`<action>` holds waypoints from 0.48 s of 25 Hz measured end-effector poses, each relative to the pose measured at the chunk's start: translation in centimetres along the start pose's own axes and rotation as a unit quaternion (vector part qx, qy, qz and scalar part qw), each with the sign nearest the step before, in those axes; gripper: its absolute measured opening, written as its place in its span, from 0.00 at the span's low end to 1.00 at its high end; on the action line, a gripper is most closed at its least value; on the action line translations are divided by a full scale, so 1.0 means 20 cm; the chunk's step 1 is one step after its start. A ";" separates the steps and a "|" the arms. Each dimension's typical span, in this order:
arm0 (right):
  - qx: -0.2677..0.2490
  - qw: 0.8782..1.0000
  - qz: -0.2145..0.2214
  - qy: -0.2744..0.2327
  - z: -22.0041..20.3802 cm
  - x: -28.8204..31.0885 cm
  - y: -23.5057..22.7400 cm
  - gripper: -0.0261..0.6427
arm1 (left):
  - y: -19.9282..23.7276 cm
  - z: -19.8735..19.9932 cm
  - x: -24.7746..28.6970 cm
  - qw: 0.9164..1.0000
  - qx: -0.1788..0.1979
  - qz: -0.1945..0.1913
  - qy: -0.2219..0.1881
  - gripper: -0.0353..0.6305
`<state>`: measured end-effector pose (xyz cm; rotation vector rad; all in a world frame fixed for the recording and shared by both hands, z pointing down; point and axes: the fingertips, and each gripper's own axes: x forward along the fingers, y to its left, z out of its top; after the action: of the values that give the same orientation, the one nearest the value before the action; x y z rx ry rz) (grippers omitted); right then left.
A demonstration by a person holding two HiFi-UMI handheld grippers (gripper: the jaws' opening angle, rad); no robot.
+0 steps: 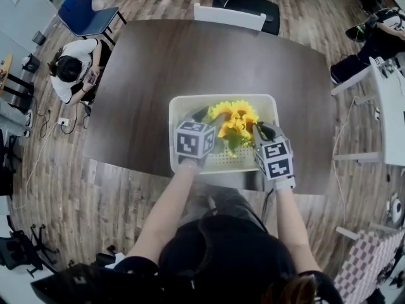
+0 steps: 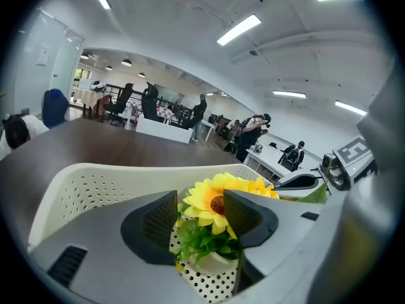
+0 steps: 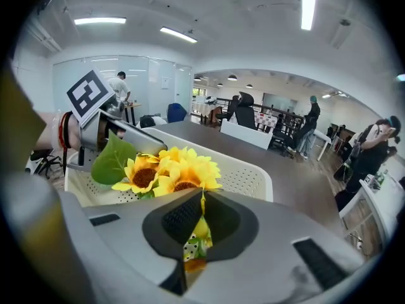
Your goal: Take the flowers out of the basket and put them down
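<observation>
1. Nearest the camera is the person's torso in a dark top (image 1: 221, 252), on the near side of the cream, perforated, rectangular plastic basket (image 1: 183, 109). Both bare forearms reach forward to the basket.
2. Well to the left of the basket, past the table's edge, a seated person in a white top (image 1: 73, 71) bends forward. A blue padded chair (image 1: 88, 14) stands farther off on that side.
3. The grey left gripper (image 2: 201, 213), with its black-and-white marker cube (image 1: 195, 139), hangs over the basket's near left part. Its ribbed dark jaws stand wide apart. A sunflower head and green leaves show in the gap, and neither pad presses on them.
4. The basket rests on the dark brown, rounded wooden table (image 1: 190, 62), close to the table's near edge.
5. The bunch of yellow artificial sunflowers with green leaves (image 1: 235, 120) lies inside the basket, in its middle and right part, between the two grippers. In the right gripper view one broad green leaf (image 3: 114, 160) overlaps the left gripper's grey finger.
6. The grey right gripper (image 3: 201, 198), also with a marker cube (image 1: 274, 159), is at the basket's near right corner. Its jaws are closed together at the tips. A thin yellow petal edge shows along the line where they meet, but I cannot tell whether it is pinched.
7. Well to the right of the basket, off the table, stands a white desk (image 1: 392, 106). A person in dark clothes (image 1: 373, 43) is beyond it.
</observation>
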<state>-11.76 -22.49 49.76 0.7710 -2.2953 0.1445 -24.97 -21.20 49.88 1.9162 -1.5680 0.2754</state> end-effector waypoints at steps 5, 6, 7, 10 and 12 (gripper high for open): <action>-0.011 1.000 -0.004 0.001 -0.01 -0.01 -0.02 0.05 | -0.01 -0.03 0.04 0.999 -0.041 -0.016 0.016 0.41; -0.013 1.000 -0.003 0.001 -0.01 -0.01 -0.01 0.05 | -0.01 -0.03 0.04 0.999 -0.047 -0.019 0.017 0.41; -0.014 1.000 -0.003 -0.001 -0.01 -0.01 -0.01 0.05 | -0.01 -0.04 0.05 0.998 -0.054 -0.024 0.018 0.41; -0.026 1.000 -0.003 -0.005 -0.01 -0.01 0.00 0.05 | -0.03 -0.06 0.05 0.995 -0.084 -0.051 0.020 0.34; -0.037 0.999 -0.004 -0.005 -0.01 -0.01 0.01 0.05 | -0.04 -0.06 0.05 0.992 -0.106 -0.063 0.021 0.33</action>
<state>-11.68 -22.28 49.84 0.7440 -2.2925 0.0516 -23.64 -21.28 51.14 1.8212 -1.3824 0.0904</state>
